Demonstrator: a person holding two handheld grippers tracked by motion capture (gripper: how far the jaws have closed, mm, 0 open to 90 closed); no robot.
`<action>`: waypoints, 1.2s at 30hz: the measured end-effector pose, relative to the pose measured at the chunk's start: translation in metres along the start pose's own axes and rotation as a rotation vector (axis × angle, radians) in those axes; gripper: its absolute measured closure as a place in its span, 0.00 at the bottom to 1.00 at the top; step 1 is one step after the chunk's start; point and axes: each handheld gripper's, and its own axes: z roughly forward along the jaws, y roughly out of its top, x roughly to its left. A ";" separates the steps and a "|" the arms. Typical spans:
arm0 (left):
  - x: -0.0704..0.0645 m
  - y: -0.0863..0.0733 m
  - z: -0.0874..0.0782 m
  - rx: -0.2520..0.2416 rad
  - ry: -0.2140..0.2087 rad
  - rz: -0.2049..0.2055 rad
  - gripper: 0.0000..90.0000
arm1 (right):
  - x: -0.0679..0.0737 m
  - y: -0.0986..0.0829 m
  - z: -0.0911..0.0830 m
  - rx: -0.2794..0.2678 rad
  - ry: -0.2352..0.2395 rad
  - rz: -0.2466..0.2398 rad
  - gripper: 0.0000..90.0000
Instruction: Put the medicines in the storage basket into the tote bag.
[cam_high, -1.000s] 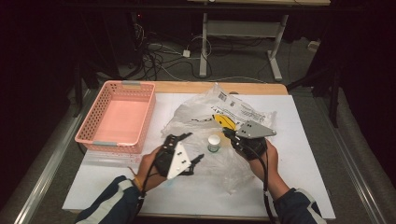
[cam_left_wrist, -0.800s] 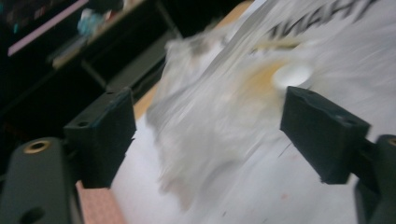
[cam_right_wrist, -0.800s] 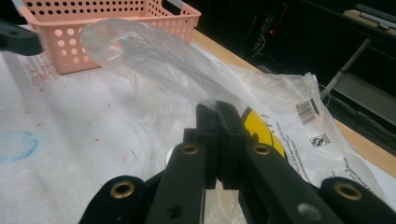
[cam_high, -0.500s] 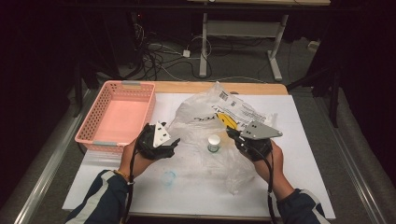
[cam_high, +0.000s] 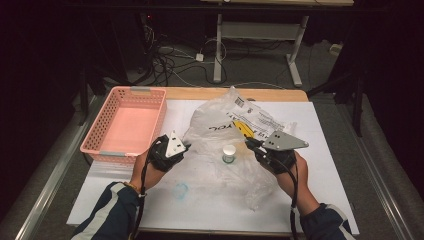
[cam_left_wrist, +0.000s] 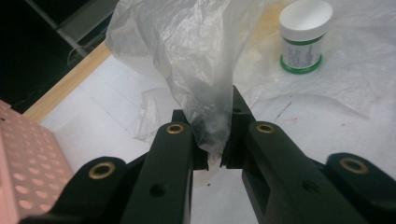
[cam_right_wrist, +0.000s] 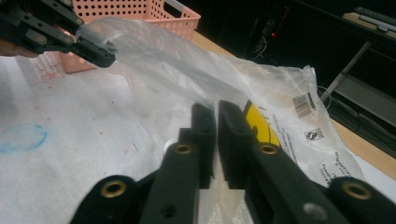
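Observation:
A clear plastic bag (cam_high: 220, 122) with black print and a yellow patch lies crumpled mid-table. In the left gripper view my left gripper (cam_left_wrist: 214, 151) is shut on a bunched fold of the bag (cam_left_wrist: 196, 60). From above, the left gripper (cam_high: 185, 146) is at the bag's left edge. My right gripper (cam_high: 248, 142) pinches the bag's right side, and its jaws (cam_right_wrist: 216, 140) are shut on the thin film (cam_right_wrist: 280, 93). The bag is stretched between the two. A small white jar (cam_high: 229, 152) with a green label (cam_left_wrist: 304, 35) stands under it, between the grippers.
A pink perforated basket (cam_high: 100, 145) stands empty at the left, close to my left hand. White sheeting (cam_high: 330, 150) covers the table, with a blue scribbled ring (cam_high: 181, 190) near the front. Table legs and cables lie beyond the wooden far edge (cam_high: 200, 93).
My left gripper moved from the open sheet up to the bag's left edge and shut on it. That side of the bag is now raised. The right gripper barely shifted.

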 end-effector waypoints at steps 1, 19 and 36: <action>-0.001 0.000 0.000 0.002 -0.003 0.002 0.93 | 0.000 0.000 -0.001 -0.006 0.002 0.002 0.88; -0.010 -0.008 0.009 0.046 -0.012 0.042 0.94 | 0.022 -0.037 -0.075 -0.005 -0.031 0.060 0.35; -0.015 -0.012 0.018 0.070 -0.021 0.061 0.93 | 0.038 -0.101 -0.038 0.308 0.087 -0.037 0.70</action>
